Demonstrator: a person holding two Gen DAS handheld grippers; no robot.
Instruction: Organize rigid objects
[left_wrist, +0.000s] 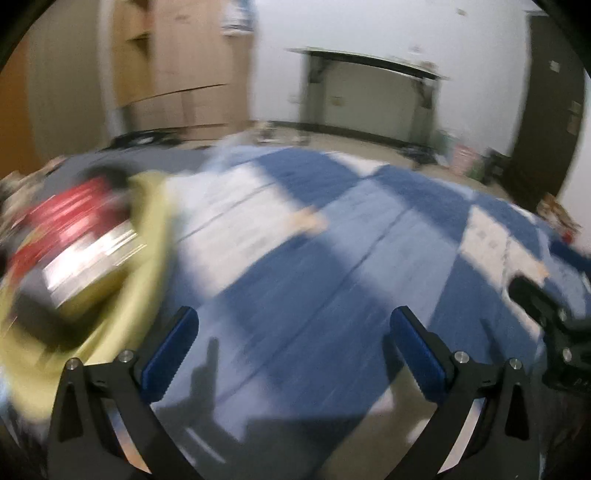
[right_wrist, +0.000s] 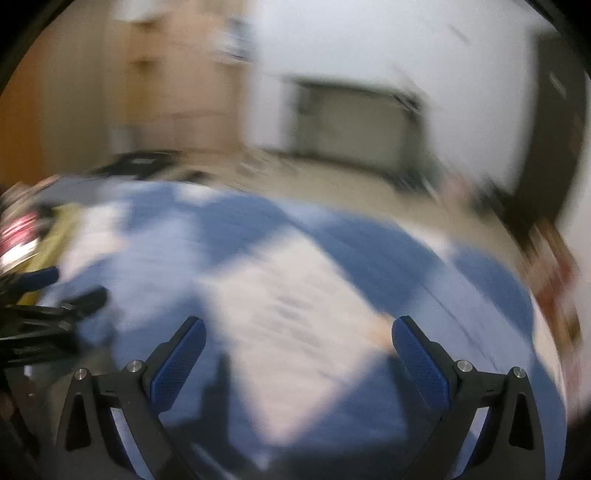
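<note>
Red box (left_wrist: 79, 225) blurred, lying on yellow cloth (left_wrist: 147, 236); left tongs (left_wrist: 293, 354), right tongs (right_wrist: 299, 356) spread, empty.

Heavy motion blur in both views, fisheye-bent edges, soft indoor light, faint shadows.

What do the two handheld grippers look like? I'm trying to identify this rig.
Both match: the left gripper and right gripper have black angular fingers with triangular cutouts, silver round bolts, and blue ribbed pads. No cables, markings or sleeves are visible.
</note>
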